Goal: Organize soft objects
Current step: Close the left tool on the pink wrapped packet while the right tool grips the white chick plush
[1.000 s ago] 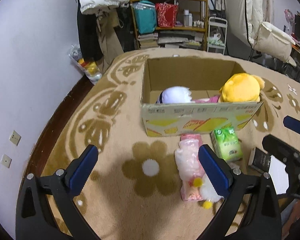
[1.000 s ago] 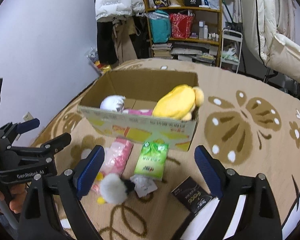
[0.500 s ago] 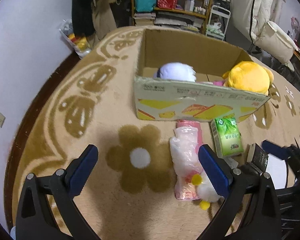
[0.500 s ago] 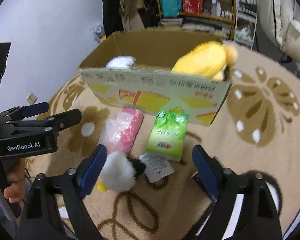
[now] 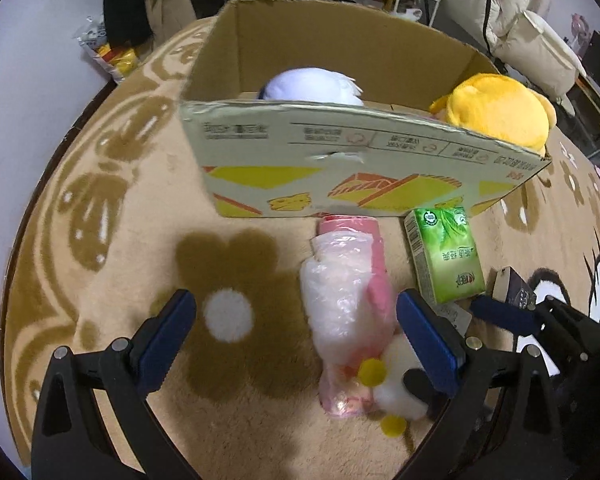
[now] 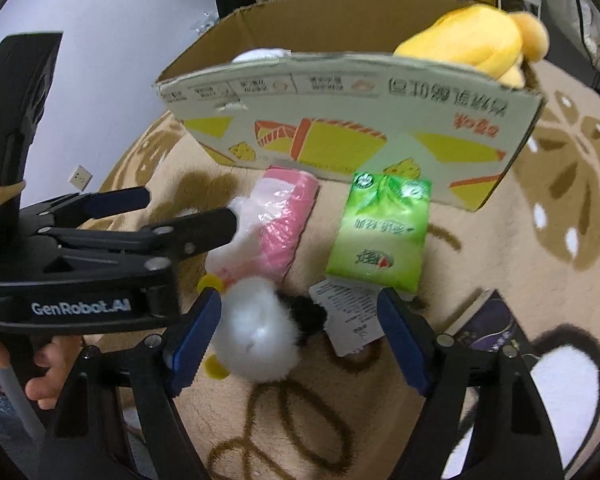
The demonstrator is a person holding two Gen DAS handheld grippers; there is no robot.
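Carpet (image 5: 112, 280), beige with brown flower shapes, lies bare to the left of the cardboard box (image 5: 340, 168) and in front of its left half; the wall and dark floor edge curve close along the far left. The box's front wall stands just behind the loose items, its top edge ragged, printed with yellow and orange graphics and Chinese lettering too blurred to read.

Inside the box, a white plush (image 5: 312, 88) sits left of centre and a yellow plush (image 5: 496, 116) fills the right corner, rising above the rim.

On the carpet, a pink plastic-wrapped package (image 5: 348, 304) lies with its far end touching the box front. A small white fluffy toy (image 6: 256, 340) with yellow feet rests against its near end, beside a printed paper tag (image 6: 348, 316). To the right lies a green tissue pack (image 6: 380, 236) with Chinese writing, and further right a dark box (image 6: 488, 328), its print unreadable.

Left gripper (image 5: 296, 340) has its jaws spread wide and empty, the right pad just beside the pink package; its body reads "GenRobot.AI" in the right wrist view. Right gripper (image 6: 300, 336) has its jaws spread wide either side of the white toy and tag, with the left pad touching or nearly touching the fluff.
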